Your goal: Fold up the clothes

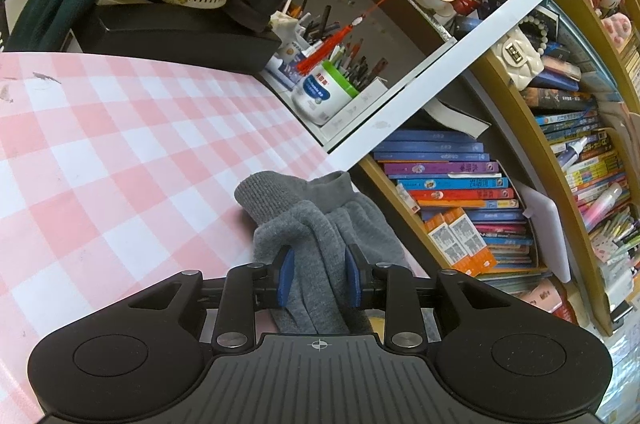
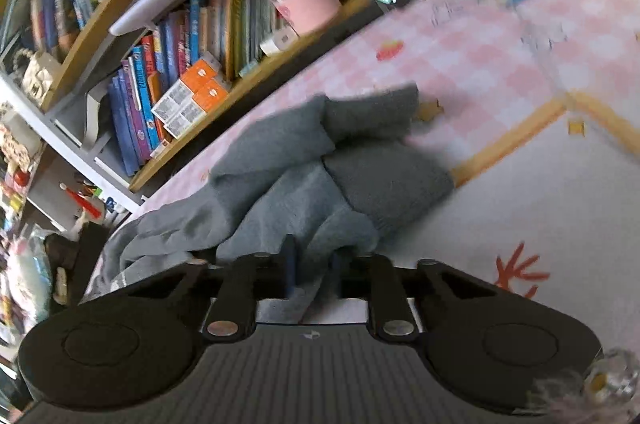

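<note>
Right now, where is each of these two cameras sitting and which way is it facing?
Left wrist: on the left gripper, looking slightly down across the pink checked tablecloth to the bookshelf; its jaws hold the grey garment.
Right wrist: on the right gripper, tilted and blurred, looking down over the same garment to the bookshelf; its jaws pinch a fold.
Shared: garment, tablecloth, bookshelf with orange boxes. No hand shows.
</note>
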Demonstrator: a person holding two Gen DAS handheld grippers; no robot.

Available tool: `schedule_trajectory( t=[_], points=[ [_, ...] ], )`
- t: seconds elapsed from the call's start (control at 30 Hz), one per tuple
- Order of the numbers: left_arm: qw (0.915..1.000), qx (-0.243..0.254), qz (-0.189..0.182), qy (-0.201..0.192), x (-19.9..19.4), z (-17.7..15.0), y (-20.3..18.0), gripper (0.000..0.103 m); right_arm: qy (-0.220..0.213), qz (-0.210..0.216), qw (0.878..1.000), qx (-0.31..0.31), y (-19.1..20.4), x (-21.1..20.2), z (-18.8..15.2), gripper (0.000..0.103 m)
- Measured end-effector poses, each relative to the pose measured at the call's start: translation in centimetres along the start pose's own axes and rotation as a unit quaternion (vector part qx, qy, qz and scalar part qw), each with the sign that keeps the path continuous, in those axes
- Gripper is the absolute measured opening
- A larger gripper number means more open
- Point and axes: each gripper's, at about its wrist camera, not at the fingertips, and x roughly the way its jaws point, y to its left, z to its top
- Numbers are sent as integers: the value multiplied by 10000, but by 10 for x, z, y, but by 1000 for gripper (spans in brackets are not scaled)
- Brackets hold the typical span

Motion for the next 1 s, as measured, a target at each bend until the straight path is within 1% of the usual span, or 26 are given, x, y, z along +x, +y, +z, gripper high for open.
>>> schedule_trajectory(
  t=[0.07, 0.13, 0.17, 0.2, 0.23, 0.27, 0.33, 0.37, 0.43, 0.47, 0.5, 0.57, 0.6, 0.67, 0.73, 0.8, 0.87, 0.9, 1.0],
  points=[
    [10000, 13, 14, 2, 0, 0, -1, 29, -393, 113, 9982, -442, 16, -21, 1, 8],
    [10000, 31, 32, 4, 1, 0, -1, 30, -724, 321, 9923, -955, 35, -47, -1, 7],
    [10000, 42, 50, 14, 1, 0, -2, 34, -815, 326, 9882, -1253, 44, -57, -4, 7],
    [10000, 53, 69, 25, 2, 0, -3, 37, -802, 217, 9846, -1535, 49, -63, -8, 7],
    [9999, 70, 101, 41, 2, 0, -3, 38, -633, 23, 9840, -1667, 49, -64, -13, 7],
    [9999, 88, 133, 57, 2, 0, -4, 38, -341, -120, 9879, -1507, 39, -59, -18, 7],
    [9998, 92, 129, 92, 3, 0, -3, 39, 308, -315, 9947, -934, 13, -47, -24, 9],
    [9998, 88, 123, 103, 3, 0, -3, 39, 479, -328, 9962, -654, 3, -45, -26, 12],
    [9998, 75, 137, 100, 3, 0, -3, 39, 649, -261, 9975, -105, -13, -46, -28, 20],
    [9998, 63, 139, 96, 3, 0, -3, 39, 627, -237, 9977, -30, -15, -49, -26, 20],
    [9998, 52, 140, 93, 3, 0, -3, 39, 502, -218, 9984, -115, -11, -54, -24, 21],
    [9999, 29, 143, 85, 4, 1, -2, 39, 152, -192, 9989, -399, -2, -68, -19, 21],
    [9999, 17, 144, 82, 4, 1, -2, 39, -42, -280, 9979, -576, 3, -72, -18, 21],
    [9999, -6, 147, 74, 4, 1, -2, 38, -466, -536, 9926, -986, 13, -79, -15, 21],
    [9998, -72, 185, 67, 4, 3, 0, 38, -841, -758, 9836, -1403, 23, -83, -15, 23],
    [9996, -141, 225, 59, 5, 4, 1, 37, -1005, -830, 9763, -1727, 27, -83, -16, 23],
    [9994, -220, 263, 22, 5, 7, 2, 37, -972, -793, 9698, -2092, 32, -78, -17, 23],
    [9992, -260, 289, -9, 5, 9, 2, 37, -888, -715, 9685, -2216, 35, -73, -19, 23],
    [9987, -377, 348, 5, 7, 13, 3, 38, -527, -424, 9698, -2343, 39, -54, -26, 24]
  ],
)
